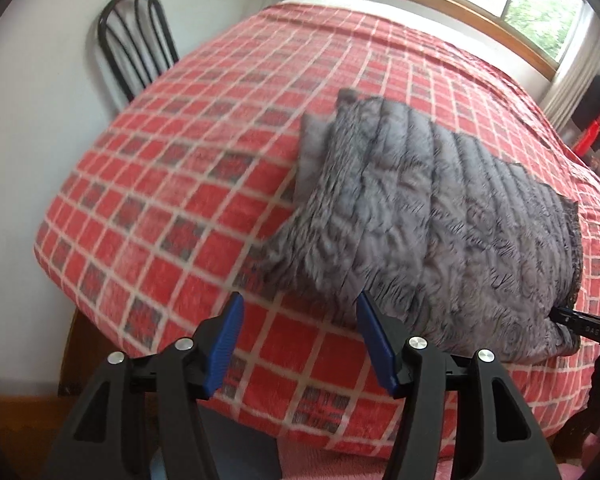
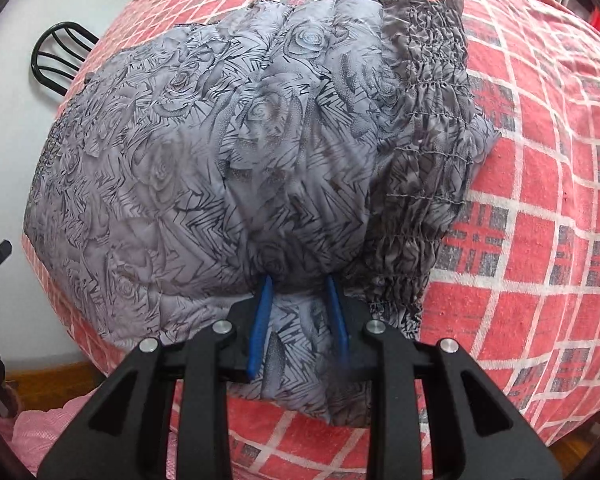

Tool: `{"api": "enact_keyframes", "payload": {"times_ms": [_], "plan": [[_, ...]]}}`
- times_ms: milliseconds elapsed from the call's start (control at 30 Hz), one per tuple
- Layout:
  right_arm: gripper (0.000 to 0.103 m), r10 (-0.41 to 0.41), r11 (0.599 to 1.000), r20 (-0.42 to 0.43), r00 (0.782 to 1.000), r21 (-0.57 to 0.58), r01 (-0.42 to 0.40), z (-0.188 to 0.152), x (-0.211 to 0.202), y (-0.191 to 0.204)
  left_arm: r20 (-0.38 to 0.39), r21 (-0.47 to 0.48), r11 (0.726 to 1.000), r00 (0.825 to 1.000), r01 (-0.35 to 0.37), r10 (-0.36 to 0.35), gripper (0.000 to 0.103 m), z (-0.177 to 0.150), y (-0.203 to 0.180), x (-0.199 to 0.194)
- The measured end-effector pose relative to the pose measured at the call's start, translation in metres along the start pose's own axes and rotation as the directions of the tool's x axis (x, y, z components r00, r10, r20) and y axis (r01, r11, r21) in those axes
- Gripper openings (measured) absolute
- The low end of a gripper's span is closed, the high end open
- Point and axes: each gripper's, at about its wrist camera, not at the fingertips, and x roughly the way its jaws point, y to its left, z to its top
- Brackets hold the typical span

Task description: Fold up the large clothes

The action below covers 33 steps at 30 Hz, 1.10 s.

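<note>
A grey quilted jacket (image 1: pixel 432 216) with a rose and zigzag print lies folded on the red checked bedspread (image 1: pixel 188 168). My left gripper (image 1: pixel 300 304) is open and empty, just in front of the jacket's near left corner. In the right wrist view the jacket (image 2: pixel 204 168) fills the middle, with its gathered elastic hem (image 2: pixel 432 168) on the right. My right gripper (image 2: pixel 300 284) has its blue fingers (image 2: pixel 265 300) around a bunched fold at the jacket's near edge, pressed into the cloth. The right gripper's tip shows in the left wrist view (image 1: pixel 580 322) at the jacket's right edge.
A black metal chair (image 1: pixel 136 40) stands against the white wall at the bed's far left, also in the right wrist view (image 2: pixel 60 56). A wood-framed window (image 1: pixel 500 4) is beyond the bed. Pink cloth (image 2: pixel 32 432) lies at the near left by the wooden floor.
</note>
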Motion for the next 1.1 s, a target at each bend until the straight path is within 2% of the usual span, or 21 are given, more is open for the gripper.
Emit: {"api": "enact_keyframes", "payload": {"times_ms": [67, 100, 167, 233, 367, 500, 567, 667, 767, 800, 867, 933, 1000, 1067, 1100], "plan": [[0.027, 0.003, 1.000, 0.001, 1.000, -0.003, -0.003, -0.002, -0.001, 0.001, -0.012, -0.022, 1.000, 1.000, 0.012, -0.012, 0.059, -0.006, 0.004, 0.003], [0.027, 0.007, 1.000, 0.001, 1.000, -0.002, -0.007, -0.002, -0.001, 0.000, -0.020, -0.044, 0.998, 0.999, 0.039, -0.040, 0.059, -0.008, 0.007, 0.006], [0.027, 0.012, 1.000, 0.002, 1.000, -0.002, -0.012, -0.003, -0.001, 0.000, -0.032, -0.107, 0.987, 0.992, 0.121, -0.125, 0.061, -0.013, 0.015, 0.012], [0.027, 0.013, 1.000, 0.003, 1.000, -0.007, -0.013, -0.004, -0.002, 0.000, -0.027, -0.194, 0.960, 0.978, 0.200, -0.209, 0.061, -0.017, 0.026, 0.021], [0.027, 0.027, 1.000, 0.000, 1.000, 0.001, -0.027, -0.005, -0.003, -0.001, 0.032, -0.372, 0.863, 0.934, 0.342, -0.356, 0.061, -0.025, 0.045, 0.043], [0.027, 0.030, 1.000, -0.012, 0.999, -0.005, -0.030, -0.003, -0.004, -0.004, 0.086, -0.444, 0.806, 0.914, 0.391, -0.396, 0.061, -0.024, 0.051, 0.059], [0.027, 0.029, 1.000, -0.017, 0.999, -0.008, -0.029, -0.002, -0.004, -0.004, 0.112, -0.470, 0.772, 0.897, 0.427, -0.428, 0.061, -0.020, 0.054, 0.065], [0.027, 0.023, 1.000, -0.024, 0.999, -0.015, -0.024, -0.002, -0.004, -0.002, 0.155, -0.507, 0.733, 0.884, 0.454, -0.441, 0.062, -0.015, 0.061, 0.079], [0.027, 0.023, 1.000, -0.033, 0.999, -0.019, -0.023, -0.001, -0.004, -0.001, 0.190, -0.551, 0.677, 0.863, 0.488, -0.467, 0.062, -0.012, 0.068, 0.092], [0.027, 0.023, 1.000, -0.035, 0.999, -0.019, -0.024, -0.001, -0.003, -0.001, 0.199, -0.551, 0.674, 0.862, 0.492, -0.466, 0.062, -0.010, 0.068, 0.095], [0.027, 0.025, 0.999, -0.039, 0.999, -0.019, -0.026, 0.000, -0.003, -0.001, 0.220, -0.538, 0.683, 0.864, 0.494, -0.452, 0.053, -0.007, 0.068, 0.096], [0.027, 0.034, 0.999, -0.045, 0.998, -0.012, -0.035, 0.001, -0.005, -0.003, 0.237, -0.517, 0.694, 0.863, 0.500, -0.445, 0.034, -0.004, 0.066, 0.092], [0.027, 0.041, 0.999, -0.053, 0.998, 0.004, -0.041, 0.001, -0.010, -0.008, 0.256, -0.498, 0.701, 0.859, 0.511, -0.444, 0.024, -0.001, 0.063, 0.083], [0.027, 0.011, 1.000, -0.060, 0.998, -0.008, -0.011, -0.002, -0.019, -0.010, 0.279, -0.464, 0.716, 0.853, 0.521, -0.441, 0.022, 0.002, 0.059, 0.069], [0.027, -0.004, 1.000, -0.062, 0.998, -0.019, 0.003, -0.004, -0.022, -0.010, 0.290, -0.436, 0.733, 0.852, 0.523, -0.436, 0.022, 0.004, 0.055, 0.060]]}}
